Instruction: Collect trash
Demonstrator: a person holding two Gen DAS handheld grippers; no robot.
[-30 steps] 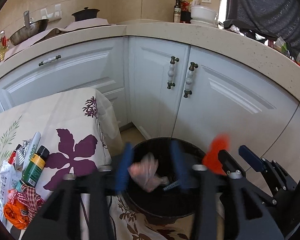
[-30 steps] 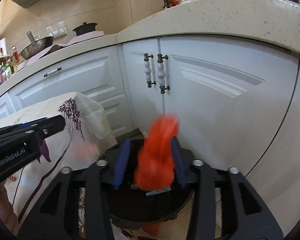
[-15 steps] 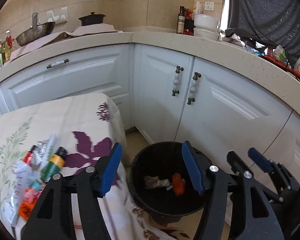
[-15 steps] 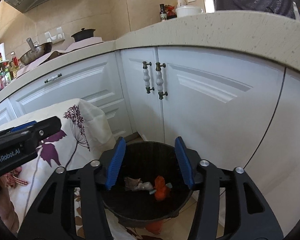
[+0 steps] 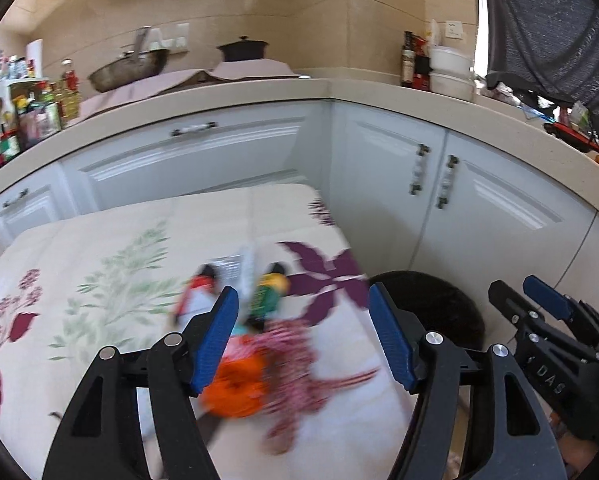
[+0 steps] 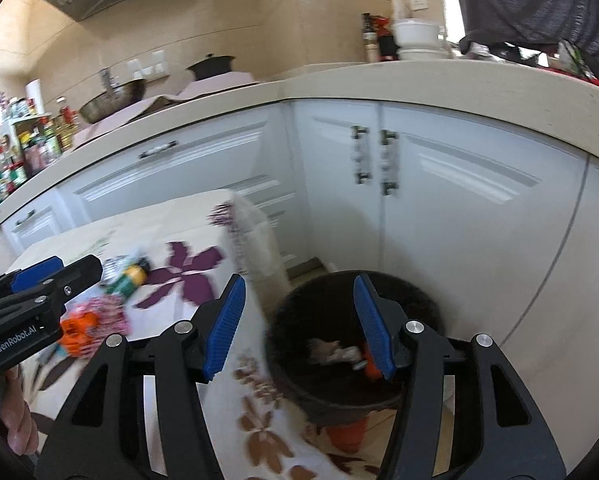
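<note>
Both tools swung left off the bin: left tool (image 5: 303, 334) now hangs over the desk (image 5: 99, 280), jaws just opened wider, empty. Right tool (image 6: 299, 320) is open and empty too, above the black bin (image 6: 319, 392). "GenRobot.AI" reads on the left tool. Orange wrapper (image 5: 235, 388), red-checked scrap (image 5: 295, 364) and green bottle (image 5: 269, 294) lie on the desk; crumpled trash (image 6: 331, 354) is in the bin.
</note>
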